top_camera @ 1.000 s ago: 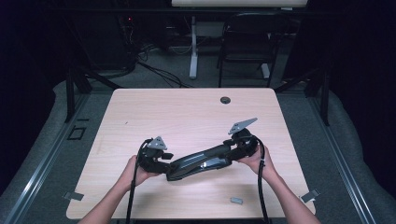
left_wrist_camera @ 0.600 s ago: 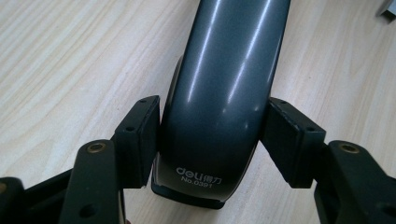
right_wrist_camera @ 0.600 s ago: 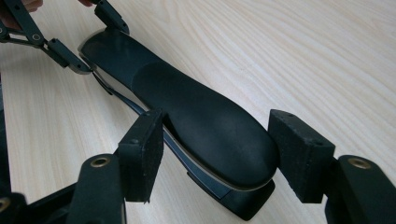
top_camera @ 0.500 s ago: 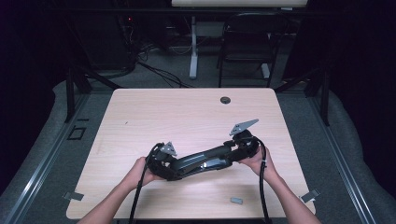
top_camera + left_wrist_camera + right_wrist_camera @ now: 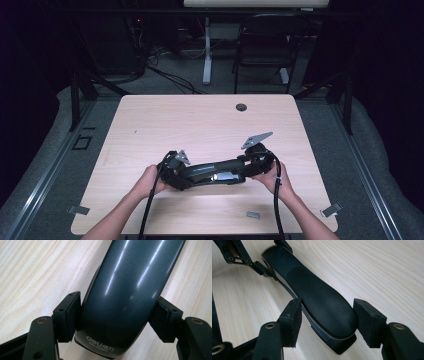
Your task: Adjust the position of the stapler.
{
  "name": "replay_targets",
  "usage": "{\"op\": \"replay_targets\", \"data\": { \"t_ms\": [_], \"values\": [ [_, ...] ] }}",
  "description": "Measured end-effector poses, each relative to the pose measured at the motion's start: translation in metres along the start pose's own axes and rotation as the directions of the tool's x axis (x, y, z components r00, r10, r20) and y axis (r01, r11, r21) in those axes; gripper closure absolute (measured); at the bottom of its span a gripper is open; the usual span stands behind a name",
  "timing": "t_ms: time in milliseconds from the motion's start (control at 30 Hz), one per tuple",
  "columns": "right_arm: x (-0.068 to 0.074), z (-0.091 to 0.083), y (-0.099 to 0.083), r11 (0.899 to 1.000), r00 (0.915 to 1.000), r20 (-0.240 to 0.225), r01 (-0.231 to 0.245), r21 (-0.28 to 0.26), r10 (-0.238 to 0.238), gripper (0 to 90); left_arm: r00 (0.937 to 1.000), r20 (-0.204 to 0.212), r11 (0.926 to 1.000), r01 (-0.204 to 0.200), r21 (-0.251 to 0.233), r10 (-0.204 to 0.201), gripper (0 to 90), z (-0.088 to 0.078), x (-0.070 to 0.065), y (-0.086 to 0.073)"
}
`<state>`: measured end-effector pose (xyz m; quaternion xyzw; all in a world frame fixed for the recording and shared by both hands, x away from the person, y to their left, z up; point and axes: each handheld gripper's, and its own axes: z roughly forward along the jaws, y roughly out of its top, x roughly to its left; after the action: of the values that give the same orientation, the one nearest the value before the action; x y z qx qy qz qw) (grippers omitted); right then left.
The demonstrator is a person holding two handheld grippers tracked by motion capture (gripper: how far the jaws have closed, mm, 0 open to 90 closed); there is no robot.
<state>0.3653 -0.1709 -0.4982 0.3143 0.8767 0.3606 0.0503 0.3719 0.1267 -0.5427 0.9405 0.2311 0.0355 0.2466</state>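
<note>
Dark grey stapler (image 5: 212, 172) lies lengthwise on the wood table (image 5: 200, 120), one end in each gripper. Left gripper (image 5: 115, 320): the glossy, rounded rear end, with its printed brand mark, sits between the pads (image 5: 68, 315) — left pad on or just beside the shell, right pad tight against the other flank. These jaws have just been opening; whether they press now, cannot tell. Right gripper (image 5: 327, 322): the matte black front end lies between the fingers (image 5: 292, 320) — left pad touches the metal edge, right pad stands just clear, a sliver of table showing between. These jaws have just been closing, not clamped. From the high view both hands flank the stapler, left hand (image 5: 150, 181) and right hand (image 5: 272, 175), near the table's front edge.
</note>
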Motion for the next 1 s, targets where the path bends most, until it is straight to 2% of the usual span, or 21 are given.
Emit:
{"op": "replay_targets", "data": {
  "t_ms": [200,300,433,667,800,900,967,1000],
  "values": [
    [0.005,0.000,0.001,1.000,0.9998,0.012,-0.015,0.020,0.015,41.9,0.9997,-0.005,0.9997,-0.022,0.009,0.022,31.1,-0.001,0.001,-0.001],
    [0.007,0.001,0.000,0.999,0.9992,0.013,-0.038,0.025,0.038,41.9,0.9994,-0.006,0.9992,-0.034,0.019,0.034,30.5,-0.001,0.004,-0.001],
    [0.014,0.004,0.001,0.997,0.9971,0.027,-0.072,0.036,0.072,42.1,0.9998,-0.005,0.9993,-0.021,0.031,0.021,28.6,-0.003,0.008,-0.003],
    [0.019,0.004,0.002,0.996,0.9956,0.045,-0.084,0.028,0.083,42.1,0.9998,0.002,0.9993,-0.020,0.031,0.020,28.1,-0.004,0.011,-0.004],
    [0.020,0.003,0.004,0.998,0.9970,0.047,-0.062,0.029,0.061,42.2,0.9993,-0.012,0.9982,-0.034,0.051,0.034,26.7,-0.007,0.010,-0.006],
    [0.018,0.003,0.003,0.998,0.9974,0.039,-0.061,0.028,0.060,42.4,0.9996,-0.008,0.9971,-0.028,0.071,0.029,21.5,-0.011,0.010,-0.012],
    [0.018,0.001,0.003,0.998,0.9980,0.034,-0.054,0.023,0.053,42.6,0.9995,0.008,0.9972,-0.032,0.068,0.031,14.1,-0.014,0.011,-0.016],
    [0.018,0.001,0.003,0.999,0.9983,0.036,-0.047,0.021,0.046,42.3,0.9994,-0.009,0.9974,-0.033,0.065,0.034,13.7,-0.018,0.010,-0.016]
  ]
}}
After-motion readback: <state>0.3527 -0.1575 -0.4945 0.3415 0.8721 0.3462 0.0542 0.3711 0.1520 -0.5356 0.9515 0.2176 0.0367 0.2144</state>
